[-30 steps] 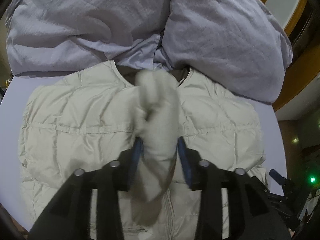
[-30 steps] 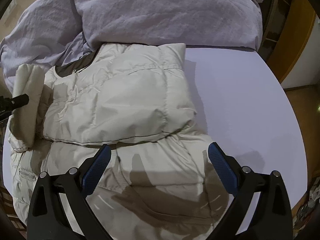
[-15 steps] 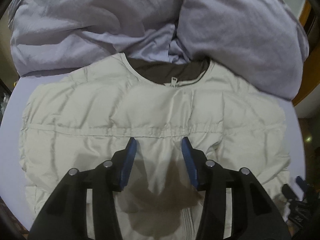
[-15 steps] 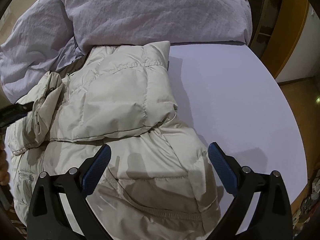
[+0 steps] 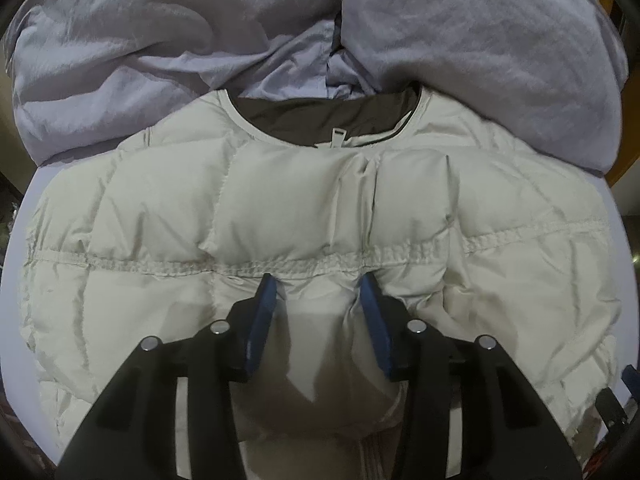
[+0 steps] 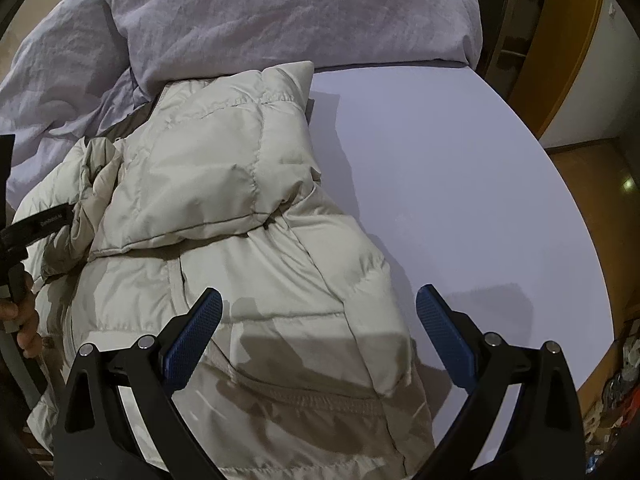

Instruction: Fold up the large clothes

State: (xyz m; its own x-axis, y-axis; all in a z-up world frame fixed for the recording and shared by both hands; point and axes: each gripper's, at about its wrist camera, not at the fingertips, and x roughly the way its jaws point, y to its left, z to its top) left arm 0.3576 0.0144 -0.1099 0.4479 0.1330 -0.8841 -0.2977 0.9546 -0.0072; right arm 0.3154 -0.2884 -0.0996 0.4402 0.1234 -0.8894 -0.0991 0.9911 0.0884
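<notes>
The left claw (image 5: 318, 292) presses into the jacket (image 5: 320, 208), fingers apart with padding bulging between them, nothing clamped. The right claw (image 6: 320, 316) hangs wide apart above the jacket's right side. The jacket lies mid-bed (image 6: 460, 160), collar against the duvet (image 5: 200, 40). The puffy folded sleeve may spring back once released. Wooden panels (image 6: 568, 40) stand beyond the bed's right edge.

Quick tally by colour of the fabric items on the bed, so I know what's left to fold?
Cream quilted puffer jacket: 1
Lavender crumpled duvet, bunched beyond the jacket's collar: 1
Lavender flat bed sheet under the jacket: 1
Total: 3 fabric items, and only the jacket is clothing.
</notes>
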